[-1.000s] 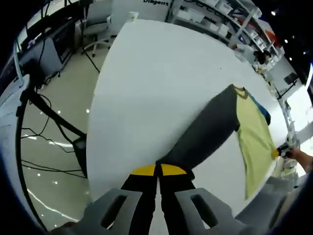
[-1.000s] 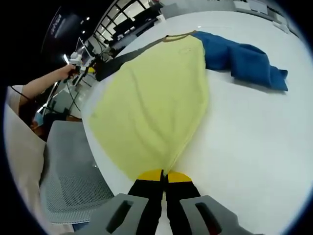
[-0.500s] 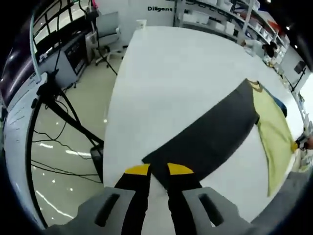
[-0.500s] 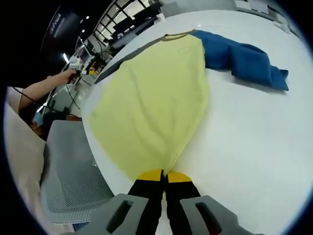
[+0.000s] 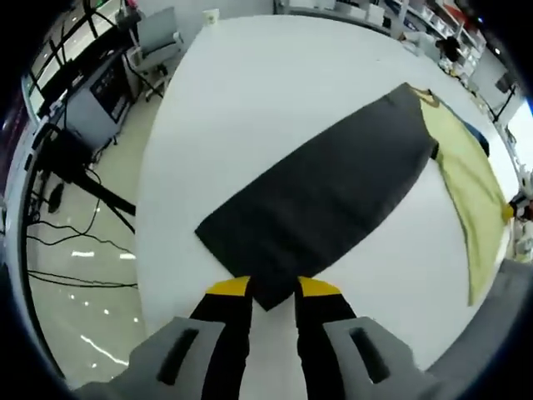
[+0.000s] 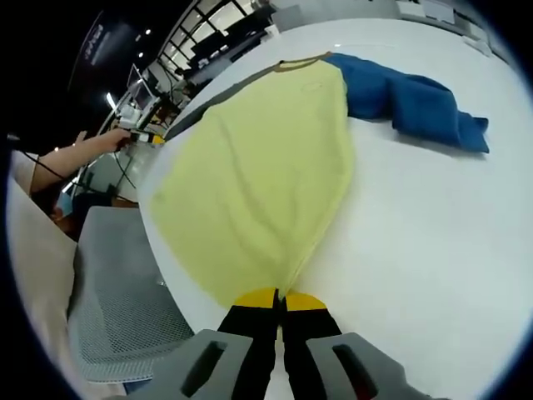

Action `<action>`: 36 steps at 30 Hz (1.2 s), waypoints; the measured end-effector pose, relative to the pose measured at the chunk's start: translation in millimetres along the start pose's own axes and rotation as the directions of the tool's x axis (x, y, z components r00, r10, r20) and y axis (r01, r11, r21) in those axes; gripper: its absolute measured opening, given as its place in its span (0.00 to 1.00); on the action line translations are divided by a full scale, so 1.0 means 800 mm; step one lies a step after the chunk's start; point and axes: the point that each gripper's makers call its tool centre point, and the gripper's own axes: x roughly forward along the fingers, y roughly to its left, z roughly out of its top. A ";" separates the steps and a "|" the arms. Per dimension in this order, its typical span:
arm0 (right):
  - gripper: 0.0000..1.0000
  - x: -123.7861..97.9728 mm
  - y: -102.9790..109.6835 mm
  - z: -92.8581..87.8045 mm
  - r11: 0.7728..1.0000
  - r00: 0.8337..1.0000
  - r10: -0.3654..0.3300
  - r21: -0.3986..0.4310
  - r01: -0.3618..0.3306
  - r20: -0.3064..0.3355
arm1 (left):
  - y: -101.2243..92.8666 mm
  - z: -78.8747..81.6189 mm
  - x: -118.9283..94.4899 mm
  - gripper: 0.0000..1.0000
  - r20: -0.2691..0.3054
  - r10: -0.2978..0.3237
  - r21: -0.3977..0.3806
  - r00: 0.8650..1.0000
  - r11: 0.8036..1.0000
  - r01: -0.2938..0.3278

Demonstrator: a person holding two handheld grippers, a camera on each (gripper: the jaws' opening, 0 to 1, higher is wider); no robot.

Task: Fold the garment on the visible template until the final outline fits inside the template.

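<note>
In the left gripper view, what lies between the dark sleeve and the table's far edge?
Bare white table; nothing sits between the dark sleeve and that edge in the left gripper view.

— Any writing you can make out here?

— None that I can read. In the left gripper view the far wall beyond the white table is too small and blurred to give up any letters.

— On the garment, perhaps?

— There is a faint mark near its collar in the right gripper view, but it cannot be read as a word or a brand.

— The blue cloth, the grippers?

— No label, number or sign that can be read on either.
</note>
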 end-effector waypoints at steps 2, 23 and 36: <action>0.00 0.000 -0.001 0.000 1.000 1.000 -0.001 0.001 0.001 0.000 | 0.011 0.002 0.000 0.09 0.005 0.026 0.031 1.000 0.999 -0.026; 0.00 0.006 0.025 -0.022 0.998 0.989 0.039 -0.038 -0.044 -0.139 | 0.041 0.023 -0.010 0.16 0.046 0.135 0.020 0.990 0.990 -0.136; 0.05 -0.027 -0.022 0.039 0.995 0.999 -0.021 -0.099 0.024 0.033 | -0.038 0.064 -0.057 0.24 0.237 0.026 -0.039 0.971 0.999 -0.017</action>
